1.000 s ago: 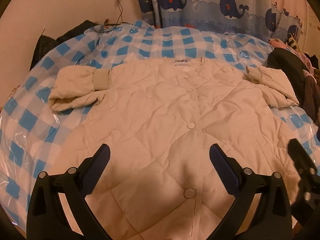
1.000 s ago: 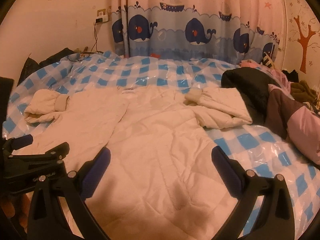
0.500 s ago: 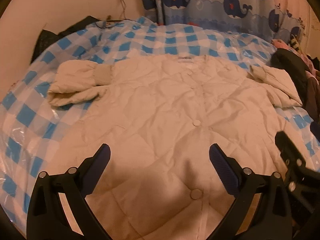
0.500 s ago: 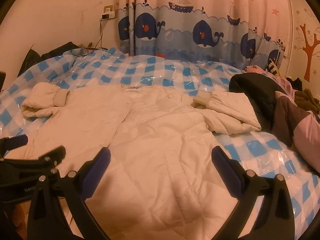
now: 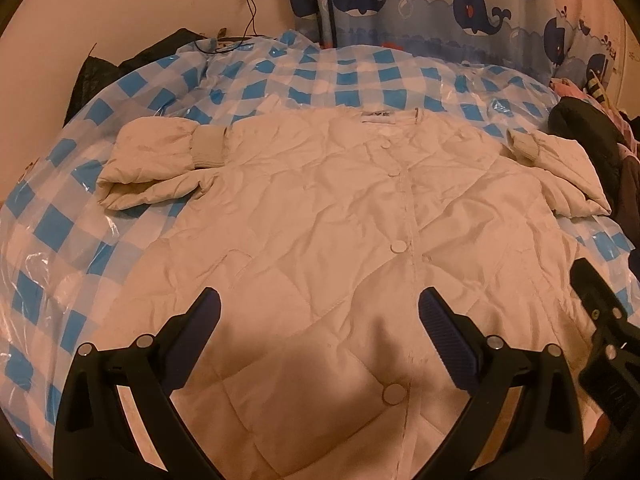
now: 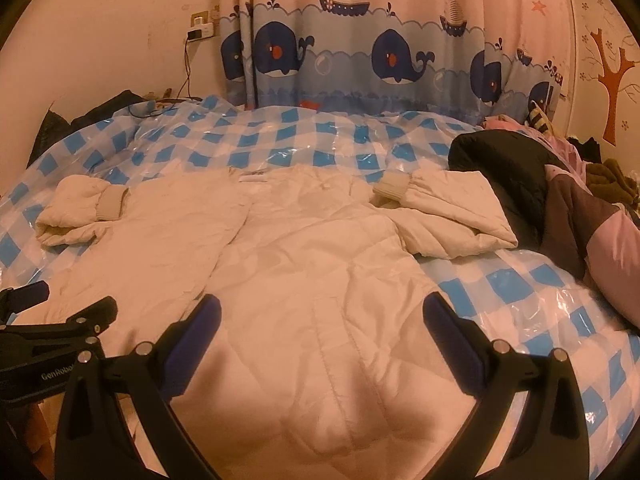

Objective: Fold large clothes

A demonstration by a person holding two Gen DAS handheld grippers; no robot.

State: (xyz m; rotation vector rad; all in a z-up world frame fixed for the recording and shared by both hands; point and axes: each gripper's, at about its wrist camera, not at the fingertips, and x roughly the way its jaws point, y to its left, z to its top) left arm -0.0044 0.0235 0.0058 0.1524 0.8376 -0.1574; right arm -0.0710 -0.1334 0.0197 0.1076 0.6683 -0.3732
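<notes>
A cream quilted jacket (image 5: 344, 232) lies flat and buttoned on the bed, collar far from me, both sleeves folded back beside the shoulders. It also shows in the right wrist view (image 6: 312, 272). My left gripper (image 5: 320, 320) is open and empty above the jacket's lower half. My right gripper (image 6: 320, 320) is open and empty above the jacket's lower right part. The left sleeve (image 5: 160, 164) and right sleeve (image 6: 444, 212) rest with ribbed cuffs toward the collar.
The bed has a blue-and-white checked cover under clear plastic (image 5: 68, 224). A heap of dark and pink clothes (image 6: 568, 216) lies at the right edge. A whale-print curtain (image 6: 384, 60) and a wall with a socket and cable (image 6: 200, 32) stand behind.
Both grippers have risen and drawn back a little toward the jacket's hem, so more of the wall and curtain shows. The jacket has not moved. Both stay open.
</notes>
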